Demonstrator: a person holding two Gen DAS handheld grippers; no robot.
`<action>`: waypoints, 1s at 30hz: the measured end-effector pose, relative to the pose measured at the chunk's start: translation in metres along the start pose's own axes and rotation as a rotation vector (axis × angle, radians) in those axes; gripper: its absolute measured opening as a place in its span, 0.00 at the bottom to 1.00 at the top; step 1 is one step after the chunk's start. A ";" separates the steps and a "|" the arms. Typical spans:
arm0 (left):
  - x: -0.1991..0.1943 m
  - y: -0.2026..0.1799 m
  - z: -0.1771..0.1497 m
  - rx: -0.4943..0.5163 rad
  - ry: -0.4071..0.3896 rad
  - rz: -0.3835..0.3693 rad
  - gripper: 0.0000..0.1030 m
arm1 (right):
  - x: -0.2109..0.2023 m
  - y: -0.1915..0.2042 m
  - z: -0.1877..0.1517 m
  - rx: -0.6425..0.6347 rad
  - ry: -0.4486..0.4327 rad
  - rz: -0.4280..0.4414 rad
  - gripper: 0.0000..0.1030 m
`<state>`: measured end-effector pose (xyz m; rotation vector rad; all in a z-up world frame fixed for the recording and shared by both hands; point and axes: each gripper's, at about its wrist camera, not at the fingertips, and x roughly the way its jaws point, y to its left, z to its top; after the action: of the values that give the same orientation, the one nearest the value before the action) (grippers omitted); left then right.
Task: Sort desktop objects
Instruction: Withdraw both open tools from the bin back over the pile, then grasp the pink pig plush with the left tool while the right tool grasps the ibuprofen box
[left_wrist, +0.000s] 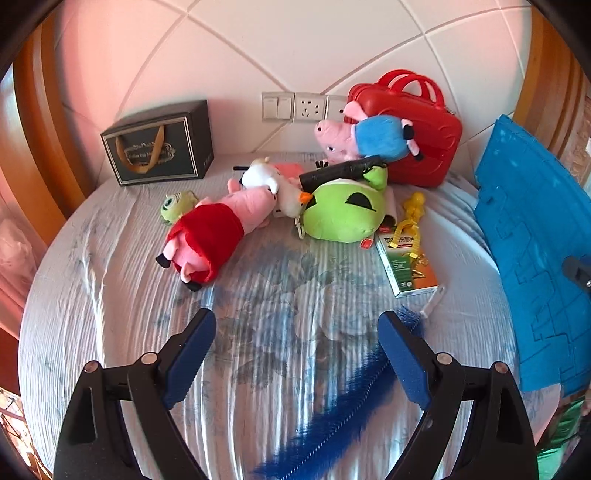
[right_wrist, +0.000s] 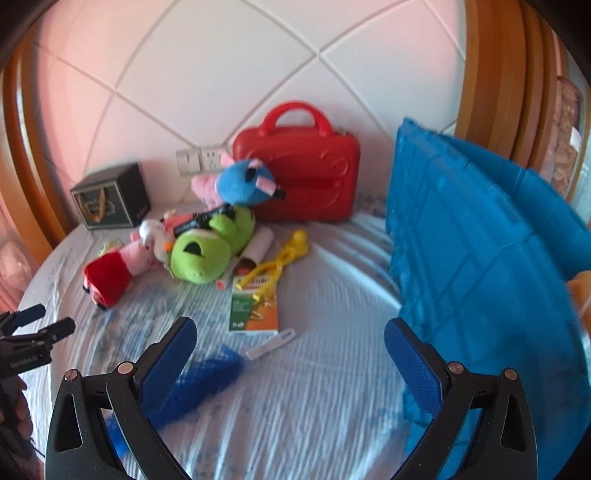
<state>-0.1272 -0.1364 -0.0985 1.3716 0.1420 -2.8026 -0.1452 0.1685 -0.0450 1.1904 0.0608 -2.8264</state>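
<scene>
both jaws are spread wide and empty; toys are piled ahead of the left gripper (left_wrist: 297, 354) and the right gripper (right_wrist: 290, 360), presumably awaiting sorting.

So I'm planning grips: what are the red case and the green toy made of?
The red case looks like hard moulded plastic: glossy, with embossed lines and a rigid handle. The green toy looks like soft plush fabric: matte, fuzzy, rounded and stuffed.
</scene>
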 end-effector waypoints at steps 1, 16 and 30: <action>0.008 0.001 0.002 0.000 0.009 -0.001 0.87 | 0.010 0.002 0.001 0.000 0.017 0.005 1.00; 0.131 0.057 0.066 0.099 0.116 0.129 0.87 | 0.193 0.027 0.009 -0.030 0.321 0.053 1.00; 0.266 0.053 0.118 0.468 0.376 0.271 0.87 | 0.285 0.049 0.019 -0.018 0.461 0.069 1.00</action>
<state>-0.3800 -0.1939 -0.2402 1.8299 -0.6834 -2.4127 -0.3530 0.1039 -0.2360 1.7730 0.0678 -2.4294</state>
